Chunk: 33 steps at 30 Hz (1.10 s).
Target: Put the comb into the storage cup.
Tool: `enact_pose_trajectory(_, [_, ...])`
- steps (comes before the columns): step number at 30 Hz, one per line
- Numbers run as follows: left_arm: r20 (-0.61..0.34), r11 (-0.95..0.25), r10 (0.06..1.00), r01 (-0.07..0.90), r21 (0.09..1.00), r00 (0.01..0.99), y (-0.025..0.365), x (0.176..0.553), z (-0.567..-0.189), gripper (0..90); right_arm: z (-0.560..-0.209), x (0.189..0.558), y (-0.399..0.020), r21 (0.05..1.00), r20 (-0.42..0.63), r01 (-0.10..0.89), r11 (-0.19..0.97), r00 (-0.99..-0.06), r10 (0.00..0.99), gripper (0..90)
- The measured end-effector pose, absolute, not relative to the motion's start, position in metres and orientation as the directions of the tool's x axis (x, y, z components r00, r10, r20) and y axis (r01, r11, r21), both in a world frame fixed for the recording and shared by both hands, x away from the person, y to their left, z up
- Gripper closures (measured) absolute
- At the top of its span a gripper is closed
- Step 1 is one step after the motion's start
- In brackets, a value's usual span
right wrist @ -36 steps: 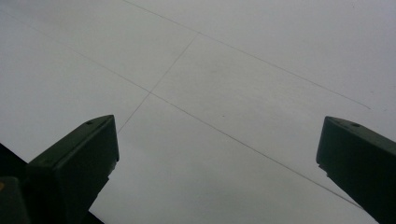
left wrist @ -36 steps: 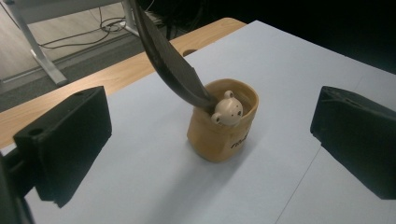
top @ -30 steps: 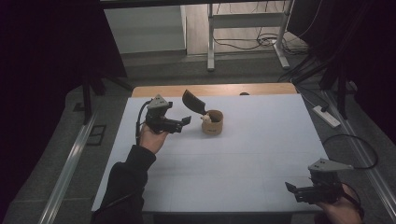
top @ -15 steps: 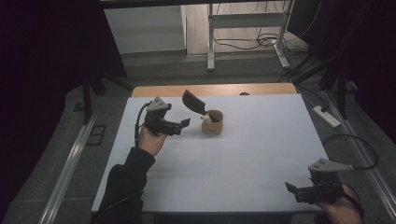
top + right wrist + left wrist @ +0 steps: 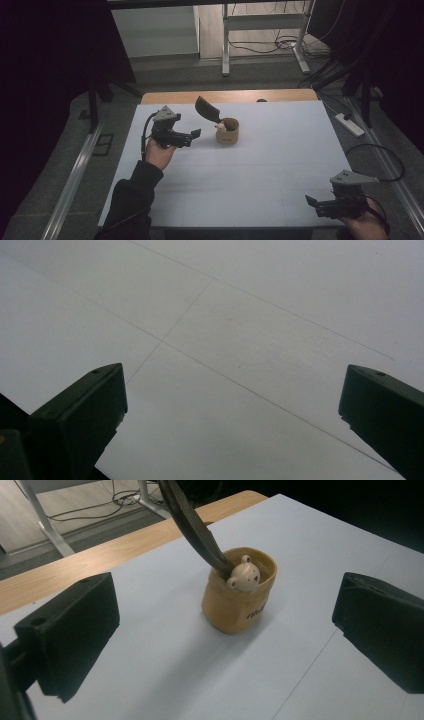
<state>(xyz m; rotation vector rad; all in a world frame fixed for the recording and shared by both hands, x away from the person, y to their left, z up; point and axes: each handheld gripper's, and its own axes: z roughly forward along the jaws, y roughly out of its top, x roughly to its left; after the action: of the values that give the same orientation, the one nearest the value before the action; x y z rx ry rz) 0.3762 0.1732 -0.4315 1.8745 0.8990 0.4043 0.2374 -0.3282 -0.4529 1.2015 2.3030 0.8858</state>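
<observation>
Jaws spread wide on my left gripper (image 5: 192, 136), which I hold above the white table (image 5: 250, 190) at its left side, pointing toward a small tan cup (image 5: 227, 131) near the far middle of the tabletop. Nothing sits between the jaws; the cup stands apart from them, a little way ahead. In the left gripper view the cup (image 5: 239, 596) sits upright between the two black jaws but farther off, on the white surface, with a strip of bare wood behind it at the table's far edge. A dark spoon (image 5: 192, 522) leans out of the cup, its handle slanting up and away, and its broad dark end (image 5: 204, 107) shows above the cup in the high view. A little cream bear head (image 5: 244, 574) rests on the cup's near rim, touching the spoon's shaft. My right gripper (image 5: 320, 206) hangs at the near right corner of the table, well apart from the cup, its jaws also spread with nothing between them; the right gripper view looks down on bare white tabletop (image 5: 240, 340) crossed by faint thin lines.
</observation>
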Motion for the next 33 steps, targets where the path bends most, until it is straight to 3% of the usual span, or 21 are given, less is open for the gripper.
enact_pose_trajectory(33, [-0.119, -0.245, 0.735, 0.425, 0.871, 0.668, 0.184, 0.346, -0.434, 0.0, -0.453, 0.237, -0.328, 0.694, -0.054, 0.576, 0.431, -0.556, 0.829, 0.0])
